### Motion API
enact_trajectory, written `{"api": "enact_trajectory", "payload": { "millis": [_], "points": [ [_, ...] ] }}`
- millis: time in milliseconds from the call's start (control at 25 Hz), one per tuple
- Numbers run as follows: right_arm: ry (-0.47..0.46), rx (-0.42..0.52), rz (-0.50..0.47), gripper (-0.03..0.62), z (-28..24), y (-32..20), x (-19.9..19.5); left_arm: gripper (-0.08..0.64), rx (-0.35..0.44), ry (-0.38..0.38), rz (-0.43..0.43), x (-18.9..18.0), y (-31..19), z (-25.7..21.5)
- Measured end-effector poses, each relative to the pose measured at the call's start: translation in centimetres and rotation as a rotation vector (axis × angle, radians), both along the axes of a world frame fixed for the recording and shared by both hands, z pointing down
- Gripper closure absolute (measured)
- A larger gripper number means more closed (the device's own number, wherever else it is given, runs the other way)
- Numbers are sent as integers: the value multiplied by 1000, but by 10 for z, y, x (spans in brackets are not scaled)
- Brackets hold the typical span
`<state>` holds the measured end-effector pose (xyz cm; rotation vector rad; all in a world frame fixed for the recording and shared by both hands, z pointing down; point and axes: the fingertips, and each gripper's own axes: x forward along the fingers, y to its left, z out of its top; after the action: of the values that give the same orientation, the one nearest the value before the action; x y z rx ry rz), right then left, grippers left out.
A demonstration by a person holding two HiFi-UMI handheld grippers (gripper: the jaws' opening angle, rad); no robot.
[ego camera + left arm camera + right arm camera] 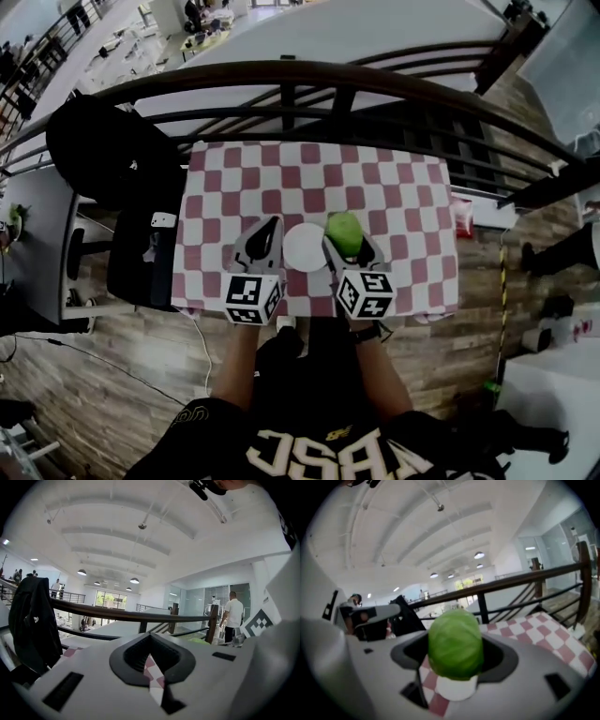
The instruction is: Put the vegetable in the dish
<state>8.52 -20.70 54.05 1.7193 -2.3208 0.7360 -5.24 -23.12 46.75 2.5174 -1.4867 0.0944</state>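
On the checked tablecloth, a white dish sits between the two grippers. The right gripper has its jaws spread fairly wide and clamped on a green cabbage. The cabbage is just beside the dish's right edge, not in it. The left gripper is just left of the dish, its jaws drawn together with nothing between them.
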Motion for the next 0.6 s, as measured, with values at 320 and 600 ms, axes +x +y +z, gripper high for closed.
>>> {"api": "enact_trajectory", "payload": {
  "millis": [320, 600],
  "points": [
    [-99, -237, -50, 262, 101, 13, -7, 541, -60, -53, 6, 11, -6, 61],
    [-226, -353, -87, 262, 145, 9, -29, 541, -116, -61, -5, 5, -12, 96]
  ]
}}
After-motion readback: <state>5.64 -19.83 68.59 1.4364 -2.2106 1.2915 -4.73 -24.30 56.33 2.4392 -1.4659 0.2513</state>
